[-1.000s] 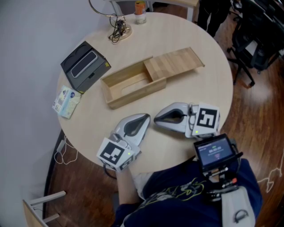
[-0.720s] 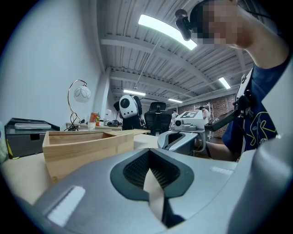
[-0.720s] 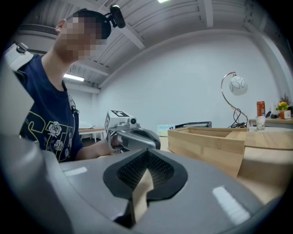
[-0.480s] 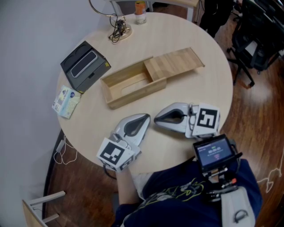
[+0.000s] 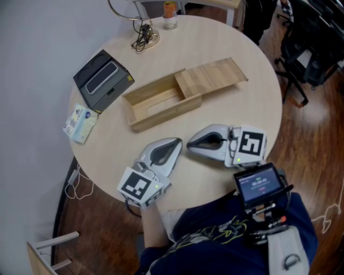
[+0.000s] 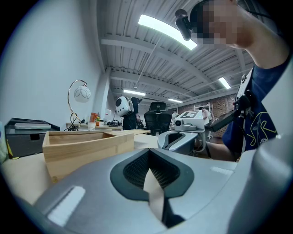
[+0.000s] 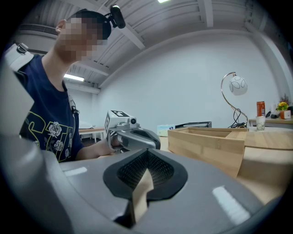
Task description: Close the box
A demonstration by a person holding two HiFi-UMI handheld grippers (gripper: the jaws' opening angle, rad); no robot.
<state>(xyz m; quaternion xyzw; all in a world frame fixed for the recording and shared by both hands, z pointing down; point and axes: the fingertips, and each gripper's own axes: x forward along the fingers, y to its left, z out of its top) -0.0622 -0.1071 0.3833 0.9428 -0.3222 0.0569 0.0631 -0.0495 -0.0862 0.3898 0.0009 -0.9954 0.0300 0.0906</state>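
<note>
A light wooden box lies in the middle of the round table, its sliding lid pulled out to the right so the left half stands uncovered. The box shows to the left in the left gripper view, and the same box to the right in the right gripper view. My left gripper rests on the table near the front edge, shut and empty. My right gripper lies beside it, tip pointing left, also shut with nothing held. Both tips sit short of the box.
A dark grey device sits at the table's left, with a small printed packet in front of it. A lamp base with cables and a small jar stand at the far edge. Office chairs are to the right.
</note>
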